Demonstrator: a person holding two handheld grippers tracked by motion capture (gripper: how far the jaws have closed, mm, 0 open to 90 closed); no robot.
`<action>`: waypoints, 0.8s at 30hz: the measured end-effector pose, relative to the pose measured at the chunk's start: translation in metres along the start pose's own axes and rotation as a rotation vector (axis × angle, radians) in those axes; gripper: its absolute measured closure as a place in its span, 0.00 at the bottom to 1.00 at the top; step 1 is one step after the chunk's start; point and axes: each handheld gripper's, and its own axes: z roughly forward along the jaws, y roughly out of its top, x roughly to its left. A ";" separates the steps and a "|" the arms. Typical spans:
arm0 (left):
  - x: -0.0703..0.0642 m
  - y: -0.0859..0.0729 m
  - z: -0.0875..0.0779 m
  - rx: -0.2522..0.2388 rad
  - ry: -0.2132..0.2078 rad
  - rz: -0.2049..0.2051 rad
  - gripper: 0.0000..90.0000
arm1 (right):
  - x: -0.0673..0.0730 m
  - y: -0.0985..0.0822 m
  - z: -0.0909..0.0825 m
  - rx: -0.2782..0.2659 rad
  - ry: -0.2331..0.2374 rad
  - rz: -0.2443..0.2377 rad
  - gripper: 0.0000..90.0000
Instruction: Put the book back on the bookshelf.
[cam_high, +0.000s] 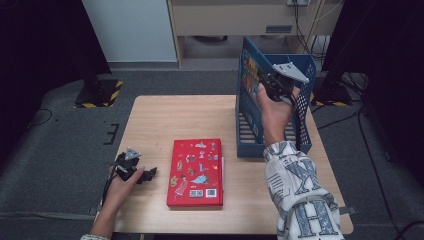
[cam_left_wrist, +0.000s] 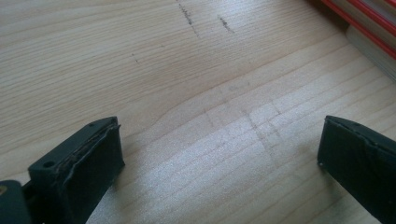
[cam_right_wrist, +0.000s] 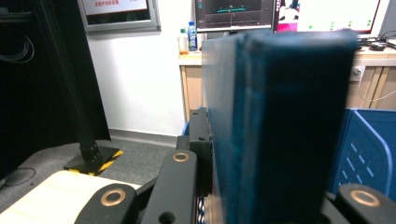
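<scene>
Blue perforated plastic file rack (cam_high: 300, 127) stood at the upper right of the high view, on the pale wooden table (cam_high: 150, 125). The right gripper (cam_high: 270, 82) had its jaws pinched on a dark blue book (cam_right_wrist: 280, 130), held upright over the rack; judged step: lowering it into a slot, which called for aligning its edge first. The left gripper (cam_high: 145, 175) rested at lower left, jaws spread and empty. Count: one rack, two books, the second a red illustrated book (cam_high: 196, 172) lying flat at centre.
</scene>
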 end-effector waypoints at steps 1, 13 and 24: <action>0.000 0.000 0.000 0.000 0.000 0.000 0.00 | 0.000 -0.002 0.000 0.004 0.003 -0.003 0.91; 0.000 0.000 0.000 0.001 0.000 0.000 0.00 | -0.001 -0.033 0.007 0.030 -0.001 -0.014 0.91; 0.000 0.000 0.000 0.001 -0.001 0.001 0.00 | 0.001 -0.046 0.004 0.050 -0.004 -0.016 0.91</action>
